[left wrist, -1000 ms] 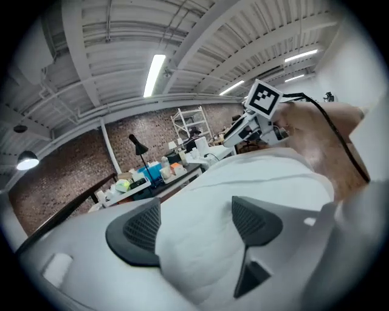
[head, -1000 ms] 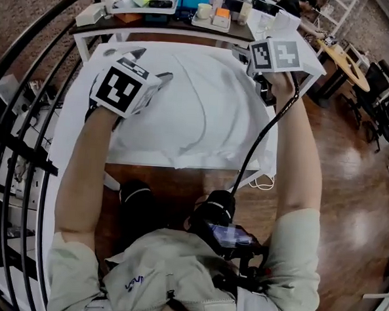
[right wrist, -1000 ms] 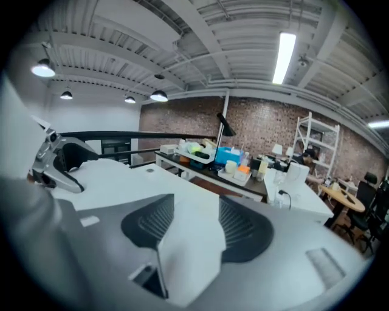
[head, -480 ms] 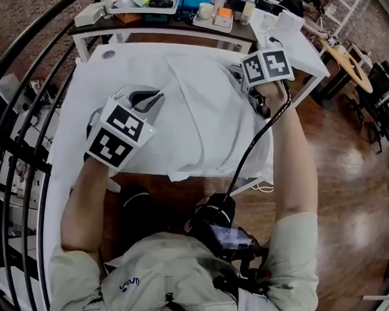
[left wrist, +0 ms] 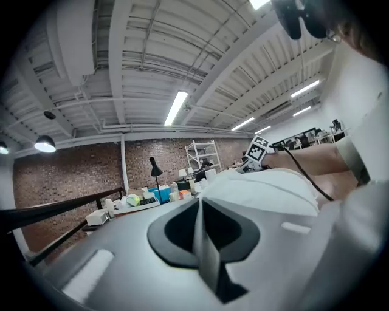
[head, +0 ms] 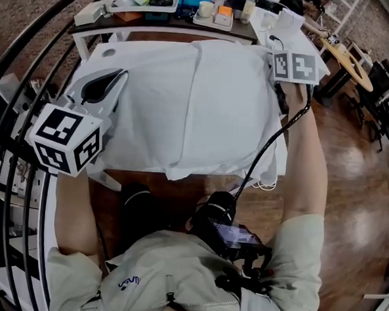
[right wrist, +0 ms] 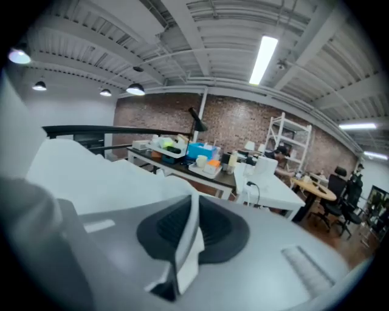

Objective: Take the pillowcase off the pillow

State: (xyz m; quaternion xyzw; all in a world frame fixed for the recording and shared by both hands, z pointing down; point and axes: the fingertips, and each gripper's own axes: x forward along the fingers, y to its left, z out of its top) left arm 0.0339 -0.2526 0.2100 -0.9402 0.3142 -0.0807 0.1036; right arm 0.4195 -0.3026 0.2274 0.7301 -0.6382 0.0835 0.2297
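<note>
puffy white pillowcase (head: pixel 210 113), smooth cloth, 1 long crease

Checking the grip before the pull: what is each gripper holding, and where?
The pillowcase: left gripper pinches its left edge; right gripper, jaws just closed, pinches a fold at its right edge.

Arms spread wide; left grey two-jaw gripper (head: pixel 116 76) and right grey two-jaw gripper (right wrist: pixel 193 205), its jaws just closed, each pinch white pillowcase cloth (head: pixel 203 113).
</note>
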